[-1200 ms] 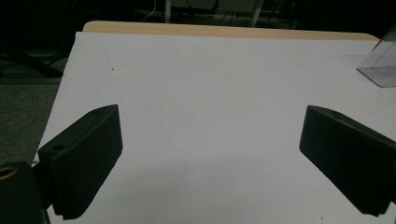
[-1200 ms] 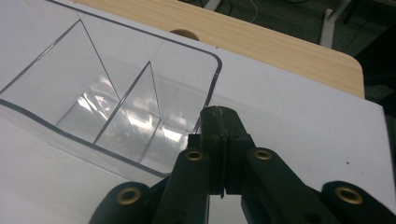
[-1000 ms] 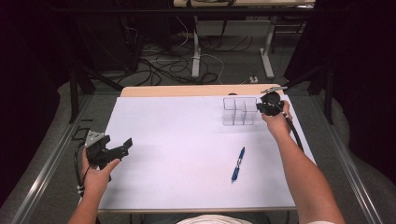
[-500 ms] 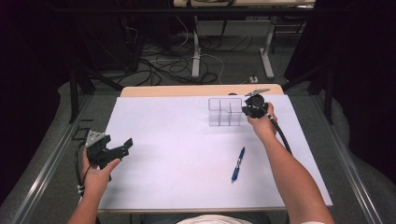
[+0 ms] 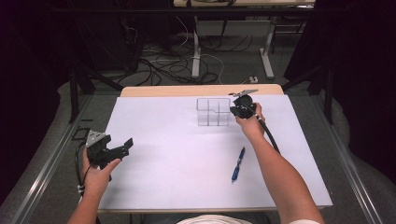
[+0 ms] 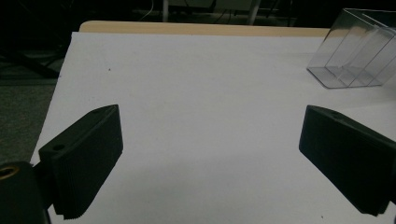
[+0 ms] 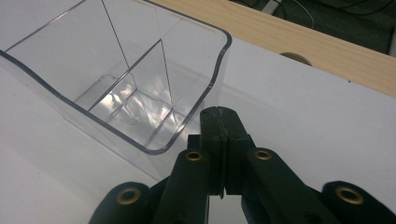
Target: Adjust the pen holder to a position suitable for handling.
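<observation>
Organizer (image 5: 213,112), the clear plastic box with thin dividers, stands toward the far middle of the white sheet (image 5: 187,158), short of the bare wooden strip of the table (image 5: 196,90). Nearest the person, well short of the organizer and to its left, the left gripper (image 5: 122,147) is held over the sheet's near left part with its jaws standing wide apart and nothing between them; in the left gripper view the organizer (image 6: 357,51) is cut off at the upper right edge. A blue pen (image 5: 238,164) lies on the sheet nearer than the organizer and a little to its right. The right gripper (image 5: 232,110) is at the organizer's right wall, jaws pressed fully together; whether the tips touch the plastic is hard to make out. In the right gripper view the organizer's (image 7: 116,88) compartments hold nothing, and its left part runs out of the picture.
</observation>
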`<state>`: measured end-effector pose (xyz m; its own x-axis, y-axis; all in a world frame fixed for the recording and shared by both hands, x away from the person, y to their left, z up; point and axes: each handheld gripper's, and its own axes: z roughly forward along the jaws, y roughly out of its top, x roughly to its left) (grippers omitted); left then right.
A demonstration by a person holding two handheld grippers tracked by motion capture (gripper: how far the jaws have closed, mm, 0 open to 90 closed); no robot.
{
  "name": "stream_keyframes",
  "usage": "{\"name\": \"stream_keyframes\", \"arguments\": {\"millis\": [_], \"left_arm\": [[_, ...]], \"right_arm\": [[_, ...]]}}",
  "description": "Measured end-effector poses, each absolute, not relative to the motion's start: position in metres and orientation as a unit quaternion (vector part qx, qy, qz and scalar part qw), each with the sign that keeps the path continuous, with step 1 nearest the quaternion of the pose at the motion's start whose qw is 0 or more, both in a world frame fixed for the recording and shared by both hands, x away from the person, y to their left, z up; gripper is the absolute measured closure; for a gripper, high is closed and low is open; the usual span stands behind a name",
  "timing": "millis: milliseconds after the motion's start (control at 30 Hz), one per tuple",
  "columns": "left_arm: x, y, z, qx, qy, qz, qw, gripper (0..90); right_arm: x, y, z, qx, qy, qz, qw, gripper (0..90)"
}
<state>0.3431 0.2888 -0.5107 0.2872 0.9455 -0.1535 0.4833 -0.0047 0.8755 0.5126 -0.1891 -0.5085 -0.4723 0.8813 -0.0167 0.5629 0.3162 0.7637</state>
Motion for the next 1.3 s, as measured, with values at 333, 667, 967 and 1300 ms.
{"name": "stream_keyframes", "arguments": {"millis": [333,667,967,1300], "left_arm": [[0.344,0.289,-0.511,0.663,0.539,0.253,0.454,6.2],[0.343,0.289,-0.511,0.663,0.539,0.252,0.455,6.2],[0.343,0.289,-0.511,0.662,0.539,0.254,0.455,6.3],[0.343,0.289,-0.511,0.663,0.539,0.254,0.453,6.3]], "right_arm": [[0.515,-0.172,-0.509,0.452,0.786,0.361,0.219,90.0],[0.516,-0.158,-0.509,0.443,0.789,0.368,0.216,89.7],[0.515,-0.164,-0.505,0.443,0.785,0.369,0.225,82.6],[0.504,-0.181,-0.497,0.439,0.776,0.382,0.242,70.1]]}}
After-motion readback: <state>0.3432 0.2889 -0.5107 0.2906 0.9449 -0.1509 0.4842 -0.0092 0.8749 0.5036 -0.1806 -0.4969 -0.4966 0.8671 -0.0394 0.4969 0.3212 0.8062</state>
